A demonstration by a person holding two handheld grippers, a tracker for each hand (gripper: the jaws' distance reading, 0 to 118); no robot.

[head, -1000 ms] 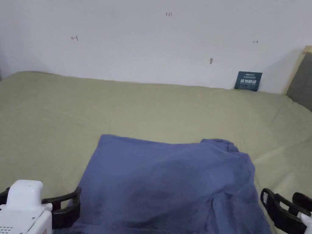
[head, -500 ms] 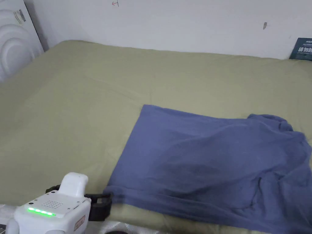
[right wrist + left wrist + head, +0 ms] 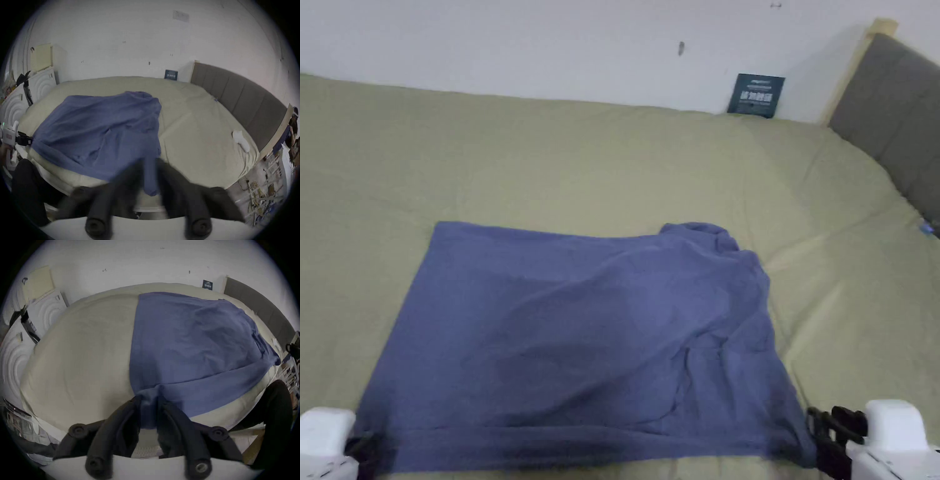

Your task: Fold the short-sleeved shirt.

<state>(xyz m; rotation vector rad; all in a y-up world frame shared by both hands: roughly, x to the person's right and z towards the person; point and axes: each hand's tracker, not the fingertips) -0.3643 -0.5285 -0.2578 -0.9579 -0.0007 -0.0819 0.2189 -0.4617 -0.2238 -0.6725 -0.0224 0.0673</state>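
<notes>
shirt (image 3: pixel 575 337) spread on bed (image 3: pixel 550 156) at its near edge, left claw (image 3: pixel 148 404) at shirt's near-left corner, right claw (image 3: pixel 150 165) at its near-right corner, headboard (image 3: pixel 894 119) right of shirt, card (image 3: pixel 756 95) behind shirt against wall (image 3: pixel 519 44)

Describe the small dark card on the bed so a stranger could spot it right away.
Start at the grey headboard on the right of the bed. Follow the white wall left from its wooden edge to the card, leaning upright where bed meets wall. It is small, stiff and dark teal, unlike the blue shirt lying flat nearer.
</notes>
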